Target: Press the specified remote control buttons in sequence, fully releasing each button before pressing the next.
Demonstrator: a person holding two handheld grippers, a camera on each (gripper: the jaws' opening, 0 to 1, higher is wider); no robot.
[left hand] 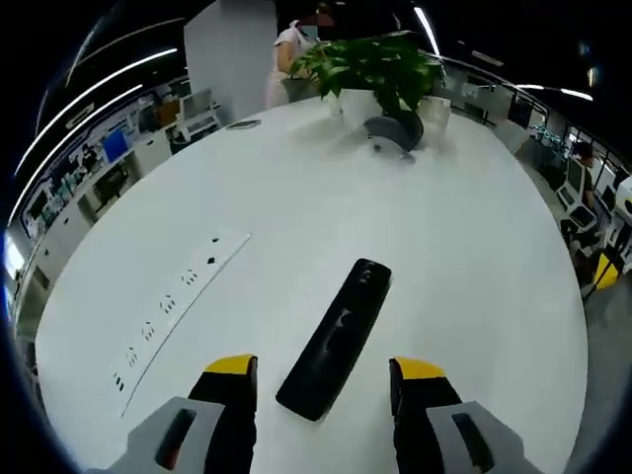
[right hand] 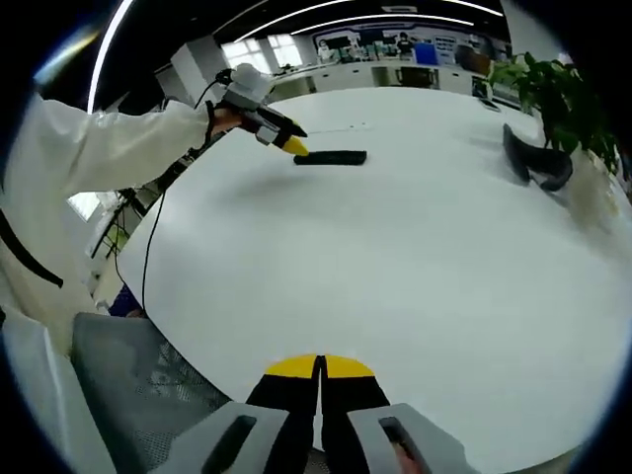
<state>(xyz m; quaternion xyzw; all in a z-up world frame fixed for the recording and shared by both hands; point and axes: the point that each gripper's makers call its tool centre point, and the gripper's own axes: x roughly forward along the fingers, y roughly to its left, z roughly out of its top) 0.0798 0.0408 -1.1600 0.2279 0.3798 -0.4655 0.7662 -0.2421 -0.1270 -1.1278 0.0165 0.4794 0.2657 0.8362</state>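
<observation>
A long black remote control [left hand: 336, 338] lies flat on the white table [left hand: 415, 227], its near end between the yellow-tipped jaws of my left gripper [left hand: 326, 367], which stands open just above and short of it. In the right gripper view the same remote [right hand: 331, 157] is far off on the table, with the left gripper [right hand: 288, 144] at its left end, held by a person's white-sleeved arm [right hand: 99, 148]. My right gripper [right hand: 319, 367] hovers over the table's near edge with its yellow tips pressed together and nothing between them.
A white power strip [left hand: 176, 304] is set into the table left of the remote. A potted plant [left hand: 380, 69] and a dark curved object [left hand: 393, 132] stand at the far side. A grey mesh chair [right hand: 138, 395] sits under the near edge. A person [left hand: 296, 49] stands behind the plant.
</observation>
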